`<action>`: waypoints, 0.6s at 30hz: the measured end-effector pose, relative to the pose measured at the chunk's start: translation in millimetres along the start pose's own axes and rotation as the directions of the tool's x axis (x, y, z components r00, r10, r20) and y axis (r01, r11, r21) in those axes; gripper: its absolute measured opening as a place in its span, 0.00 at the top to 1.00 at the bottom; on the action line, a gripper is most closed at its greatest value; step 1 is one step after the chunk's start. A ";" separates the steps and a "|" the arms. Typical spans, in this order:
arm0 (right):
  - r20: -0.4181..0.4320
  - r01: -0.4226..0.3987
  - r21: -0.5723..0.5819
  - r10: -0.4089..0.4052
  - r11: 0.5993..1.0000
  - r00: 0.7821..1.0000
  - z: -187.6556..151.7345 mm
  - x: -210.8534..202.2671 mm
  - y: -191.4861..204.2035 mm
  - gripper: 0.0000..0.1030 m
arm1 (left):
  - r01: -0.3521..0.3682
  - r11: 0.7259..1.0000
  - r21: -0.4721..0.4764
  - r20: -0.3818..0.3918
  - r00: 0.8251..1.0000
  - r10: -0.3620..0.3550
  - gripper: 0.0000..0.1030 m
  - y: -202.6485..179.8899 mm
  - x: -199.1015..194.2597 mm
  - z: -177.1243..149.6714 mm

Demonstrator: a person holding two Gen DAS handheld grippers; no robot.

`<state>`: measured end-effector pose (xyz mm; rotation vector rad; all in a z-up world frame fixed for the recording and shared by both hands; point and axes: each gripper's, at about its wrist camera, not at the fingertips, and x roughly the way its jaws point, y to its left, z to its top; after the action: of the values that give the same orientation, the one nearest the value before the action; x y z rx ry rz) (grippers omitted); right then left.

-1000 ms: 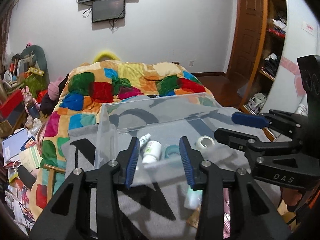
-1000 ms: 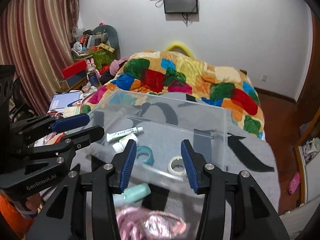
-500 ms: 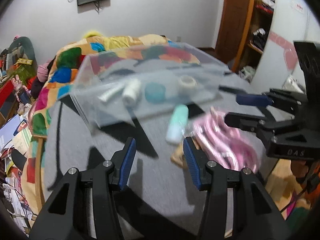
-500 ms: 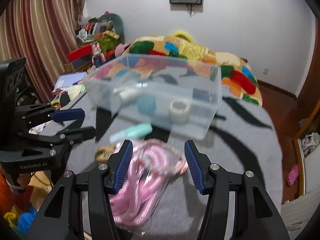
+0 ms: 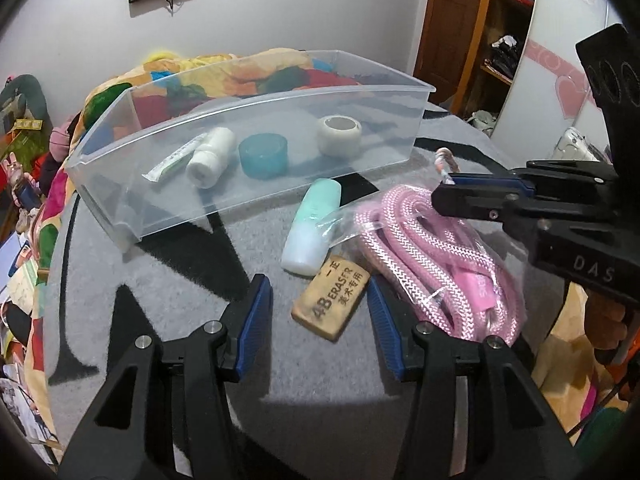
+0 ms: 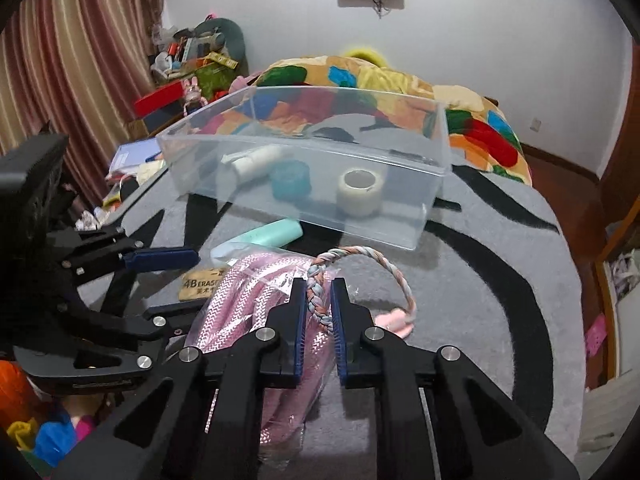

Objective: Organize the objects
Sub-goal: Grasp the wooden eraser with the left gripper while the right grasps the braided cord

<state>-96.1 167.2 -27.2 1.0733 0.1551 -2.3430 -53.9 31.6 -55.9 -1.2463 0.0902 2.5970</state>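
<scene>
A grey surface (image 5: 168,280) patterned with black shapes is carrying everything, with a patchwork quilt (image 6: 400,80) lying beyond its far edge. One clear plastic bin (image 5: 256,184) is sitting toward the far edge, its long axis running across the surface, and it is holding four things: one small tube (image 5: 176,159), one white bottle (image 5: 211,157) lying on its side, one teal tape roll (image 5: 263,155) and one white tape roll (image 5: 339,136). Outside the bin, near its front wall, three more things are lying: one bagged coil of pink rope (image 5: 436,264) stretching from the bin toward the near edge, one mint bottle (image 5: 312,226) lying on its side with its long axis pointing at the bin, and one tan eraser (image 5: 331,301) just beside that bottle's near end. The right tool (image 6: 319,312) is reaching in low from the near edge, its fingers pressed close and pinching one braided loop (image 6: 372,264) that is arching up from the rope bag. The left tool (image 5: 320,316) is hovering low with its fingers spread wide, the eraser lying between them.
</scene>
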 end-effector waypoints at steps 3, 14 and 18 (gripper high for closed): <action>0.017 0.024 0.022 -0.025 0.999 1.000 0.9 -3.3 -4.1 0.92 | 0.007 1.000 -0.001 0.015 1.000 -0.007 0.68 -2.8 -1.3 -1.6; 0.075 0.063 0.037 -0.065 0.997 0.995 15.2 -23.5 -15.0 0.92 | -0.017 0.998 -0.053 0.075 0.997 0.021 0.78 8.0 -25.4 0.3; 0.104 0.066 0.029 -0.068 0.997 0.992 24.6 -29.3 -14.1 0.92 | -0.029 0.997 -0.069 0.127 0.991 0.038 0.78 13.3 -42.6 11.2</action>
<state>-104.4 183.9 9.0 0.9685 0.1238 -2.4614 -40.3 11.9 -16.5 -1.1048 -0.0001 2.7220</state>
